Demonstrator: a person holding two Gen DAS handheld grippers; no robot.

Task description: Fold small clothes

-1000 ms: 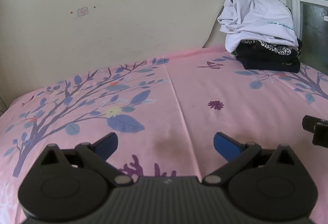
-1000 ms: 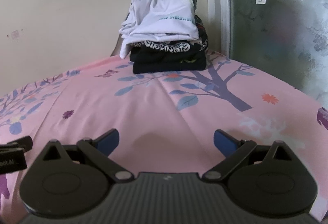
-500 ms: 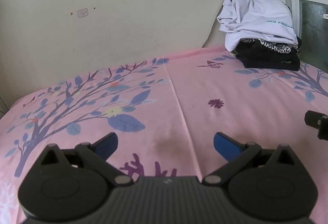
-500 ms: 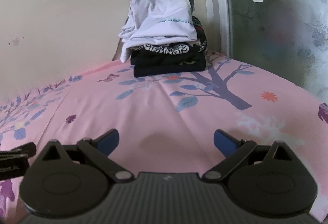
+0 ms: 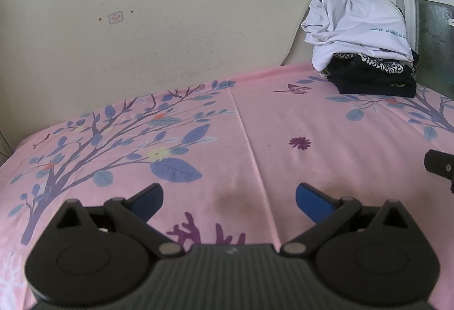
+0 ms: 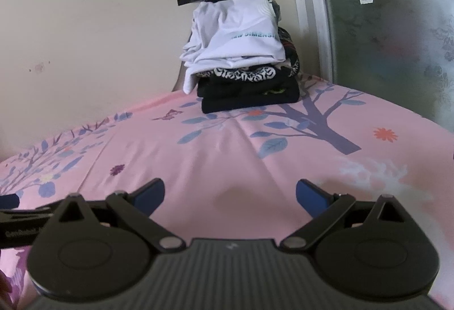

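Since a second ago my right gripper (image 6: 229,193) has tipped upward a little, so the wall switch above the stack of folded clothes (image 6: 241,60) now shows; my left gripper (image 5: 229,196) has barely shifted. Both have their blue fingers spread wide with nothing between them, hovering over bare pink bedsheet (image 5: 255,122). No unfolded garment shows in either view. The white shirt (image 5: 357,26) tops the dark pieces at the far corner by the window. I judge I am between garments; next I must fetch another small piece and lay it flat here.
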